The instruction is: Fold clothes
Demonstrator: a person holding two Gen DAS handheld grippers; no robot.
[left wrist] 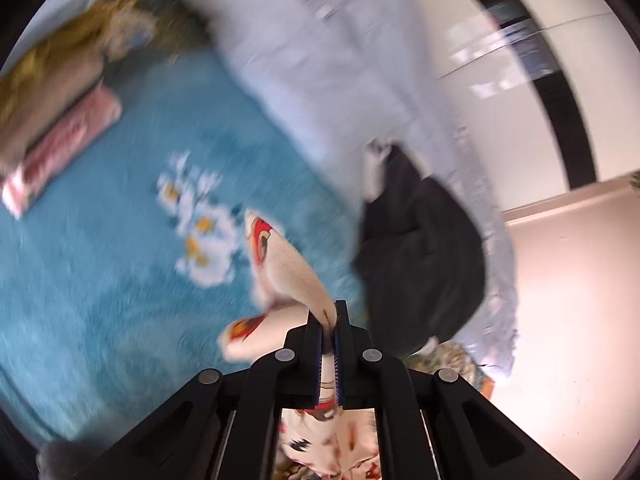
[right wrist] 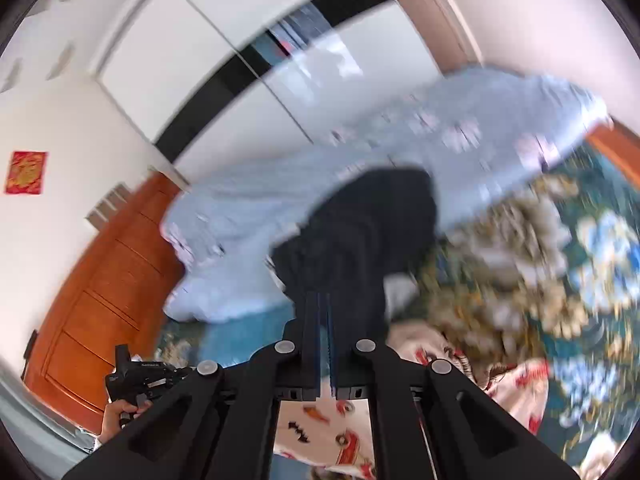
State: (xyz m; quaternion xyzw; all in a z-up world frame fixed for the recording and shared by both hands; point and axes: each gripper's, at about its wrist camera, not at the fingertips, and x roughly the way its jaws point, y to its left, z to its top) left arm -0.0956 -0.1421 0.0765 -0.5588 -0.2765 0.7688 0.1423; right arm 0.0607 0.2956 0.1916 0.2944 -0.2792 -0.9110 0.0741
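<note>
My left gripper (left wrist: 329,314) is shut on a cream garment (left wrist: 280,264) printed with red figures. The cloth runs out of the jaws over the blue bedspread (left wrist: 100,248), and more of it shows under the gripper's frame. In the right wrist view my right gripper (right wrist: 323,300) has its jaws shut, with no cloth visible between the pads. The same cream garment (right wrist: 320,428) lies just beneath it and spreads to the right. A black garment (right wrist: 360,232) lies right behind the fingertips and appears in the left view as the black garment (left wrist: 420,248).
A pale blue quilt (left wrist: 340,60) is bunched across the bed behind the black garment. A stack of folded clothes (left wrist: 52,120) sits at the far left. White wardrobe doors (right wrist: 180,60) and an orange wooden door (right wrist: 104,288) stand beyond. A hand (right wrist: 116,412) shows lower left.
</note>
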